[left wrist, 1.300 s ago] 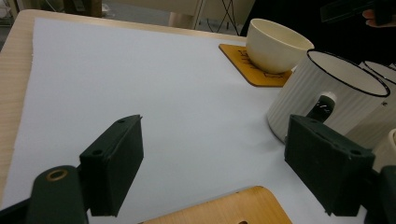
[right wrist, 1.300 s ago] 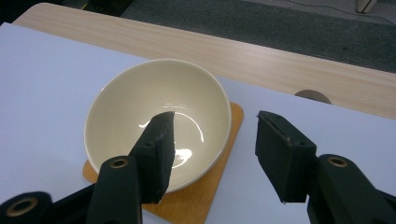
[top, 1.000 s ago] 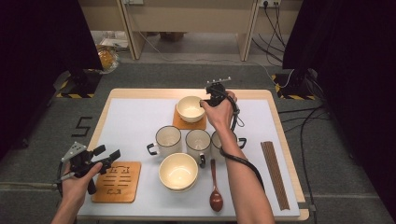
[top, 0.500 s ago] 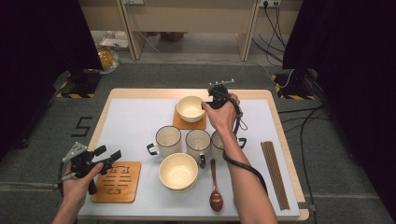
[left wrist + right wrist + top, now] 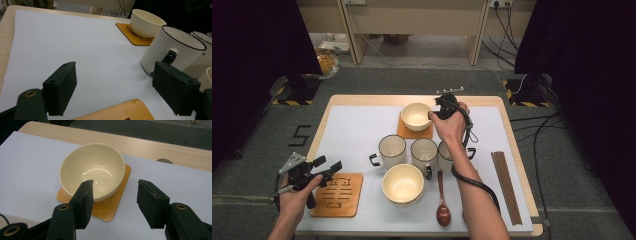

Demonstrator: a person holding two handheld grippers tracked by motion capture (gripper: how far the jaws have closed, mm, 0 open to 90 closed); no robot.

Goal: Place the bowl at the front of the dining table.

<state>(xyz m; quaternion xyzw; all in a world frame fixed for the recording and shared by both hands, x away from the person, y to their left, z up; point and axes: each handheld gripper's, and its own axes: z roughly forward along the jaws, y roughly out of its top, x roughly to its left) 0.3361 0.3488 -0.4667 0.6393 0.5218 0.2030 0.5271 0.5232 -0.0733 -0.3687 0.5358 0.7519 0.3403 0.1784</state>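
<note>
A cream bowl (image 5: pixel 416 116) (image 5: pixel 92 170) sits on a wooden coaster (image 5: pixel 412 132) (image 5: pixel 110 207) at the back of the white mat. My right gripper (image 5: pixel 434 113) (image 5: pixel 115 183) hovers at the bowl's right side, open; one jaw hangs over the bowl's rim, the other over the mat beside the coaster, and nothing is gripped. My left gripper (image 5: pixel 329 167) (image 5: pixel 113 67) is held open above the near left of the mat, just over a second wooden coaster (image 5: pixel 337 194) (image 5: pixel 120 111), with nothing between its jaws.
Three white mugs (image 5: pixel 392 149) (image 5: pixel 172 50) stand in a row mid-table. In front of them are a second cream bowl (image 5: pixel 402 183) and a brown spoon (image 5: pixel 442 200). Dark chopsticks (image 5: pixel 506 185) lie along the right edge. The wooden table rim (image 5: pixel 362 100) frames the mat.
</note>
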